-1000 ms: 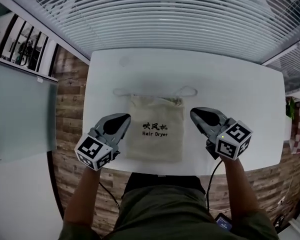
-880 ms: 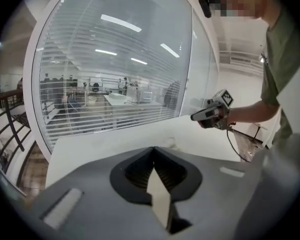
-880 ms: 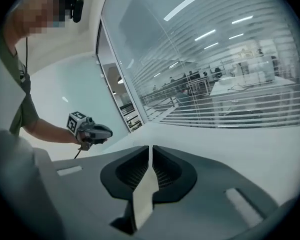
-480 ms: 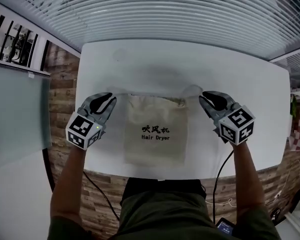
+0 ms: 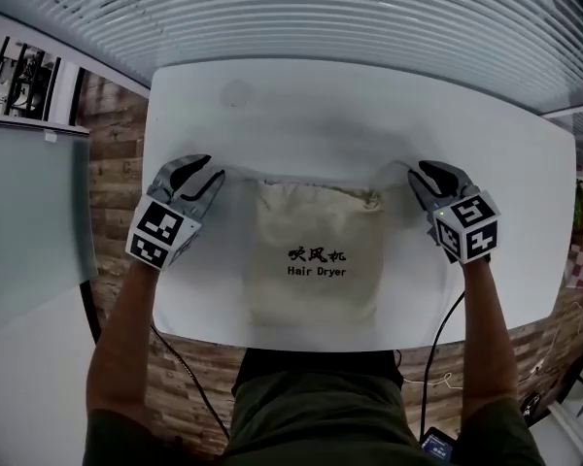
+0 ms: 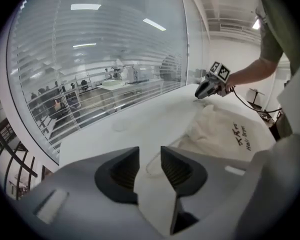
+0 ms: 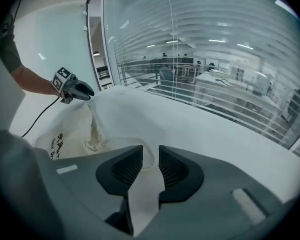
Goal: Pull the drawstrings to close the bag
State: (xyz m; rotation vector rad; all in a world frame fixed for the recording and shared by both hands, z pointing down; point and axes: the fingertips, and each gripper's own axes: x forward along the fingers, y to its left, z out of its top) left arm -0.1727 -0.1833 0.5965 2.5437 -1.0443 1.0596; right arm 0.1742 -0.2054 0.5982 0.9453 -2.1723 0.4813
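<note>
Both grippers have moved up from the bag's sides and out to its top corners since a second ago. The left gripper (image 5: 202,171) sits on the white table (image 5: 321,105) just off the bag's top left corner, and the right gripper (image 5: 429,175) just off its top right. The beige bag (image 5: 316,260), printed "Hair Dryer", lies flat mid-table near the front edge, with its mouth on the far side, slightly rumpled. The left gripper view shows the jaws at a narrow gap, with the left drawstring loop (image 6: 149,162) lying on the table between the tips, not pinched. The right gripper view shows the same: a narrow gap, with the right drawstring loop (image 7: 152,154) curving in front of and between the tips. Each string runs slack back to the bag's mouth. A glass wall with blinds (image 5: 321,17) stands behind the table.
</note>
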